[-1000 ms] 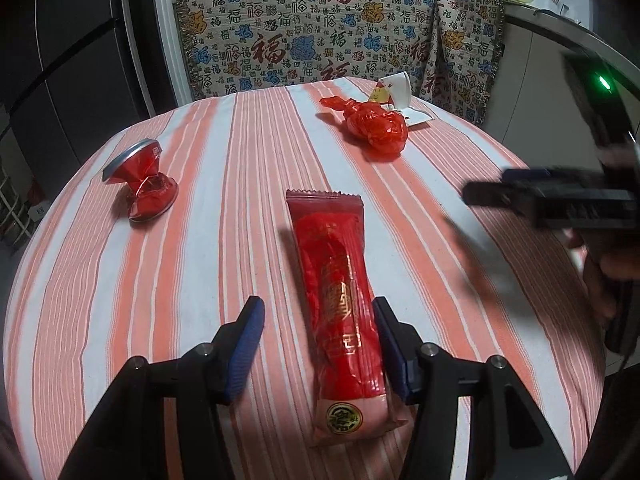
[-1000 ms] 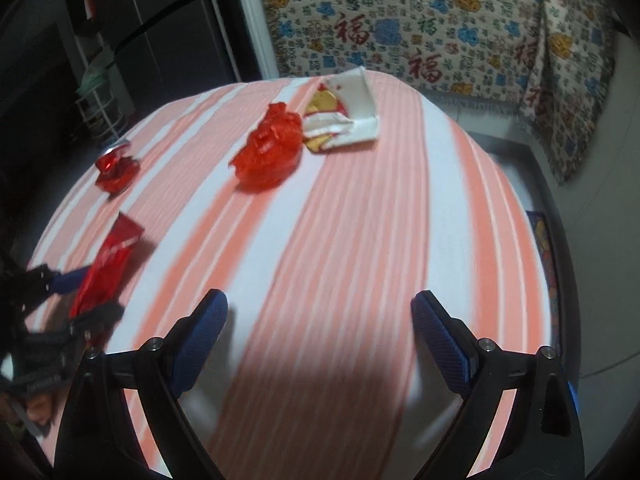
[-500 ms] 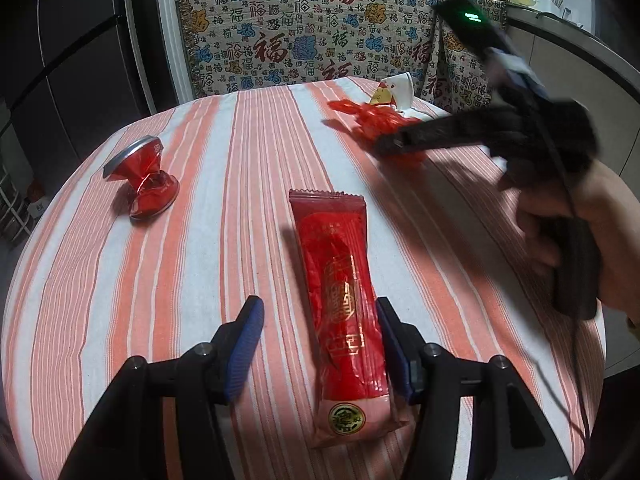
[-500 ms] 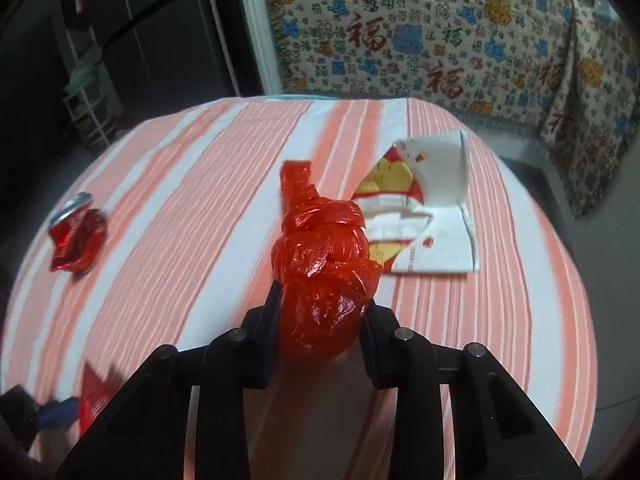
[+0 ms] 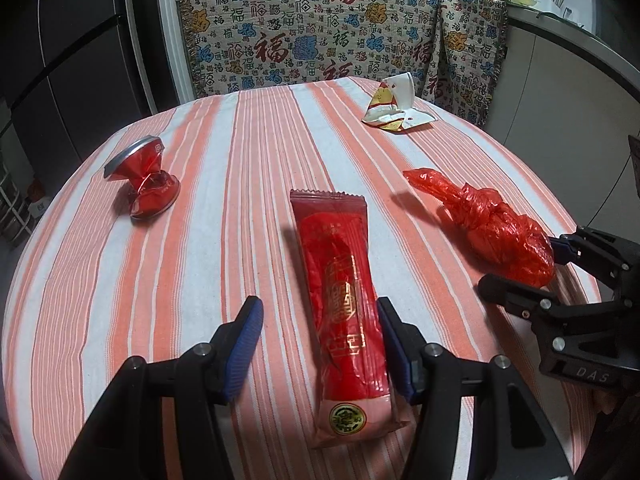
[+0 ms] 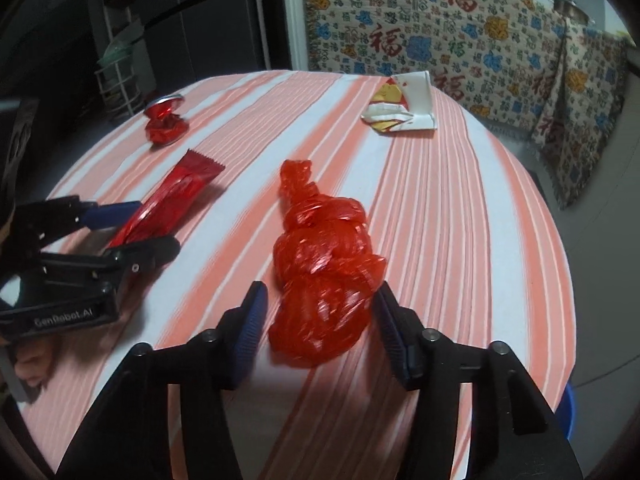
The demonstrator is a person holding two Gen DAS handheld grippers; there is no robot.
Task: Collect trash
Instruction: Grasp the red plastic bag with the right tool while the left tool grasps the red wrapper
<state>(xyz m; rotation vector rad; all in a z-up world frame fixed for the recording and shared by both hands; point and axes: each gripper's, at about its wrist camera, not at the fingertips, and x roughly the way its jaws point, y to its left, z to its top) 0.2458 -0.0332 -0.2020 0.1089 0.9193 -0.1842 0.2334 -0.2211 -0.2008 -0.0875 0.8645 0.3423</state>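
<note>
Left gripper (image 5: 320, 344) at 6 o'clock in its own view, fingers apart. A red wrapper (image 5: 344, 300) lies flat on the worktop (image 5: 200, 240) between them. The right pad sits just beside the wrapper's edge, touching or not I cannot tell; the left pad stands clear of it. In the right view the same gripper (image 6: 132, 228) shows at 9 o'clock, 1 finger on each side of the wrapper (image 6: 168, 204).

Right gripper (image 6: 318, 326) at 6 o'clock in its view, fingers opening. A knotted red bag (image 6: 324, 276) sits between them. The left pad is clear of it; the right pad is close against the bag's side, contact unclear. The bag's twisted tail points toward 12 o'clock. In the left view the bag (image 5: 492, 224) lies at 3 o'clock, with the right gripper (image 5: 532, 264) at its near end.

Mid worktop, left view: a crushed red can (image 5: 144, 184) at 10 o'clock, tipped, well apart from the wrapper.

Far edge: a torn white carton (image 5: 394, 106) at 1 o'clock, apart from everything else; also at 1 o'clock in the right view (image 6: 404, 108).

Worktop is round, under an orange and white striped cloth. Behind it at 12 o'clock a patterned throw (image 5: 320, 40) hangs.
</note>
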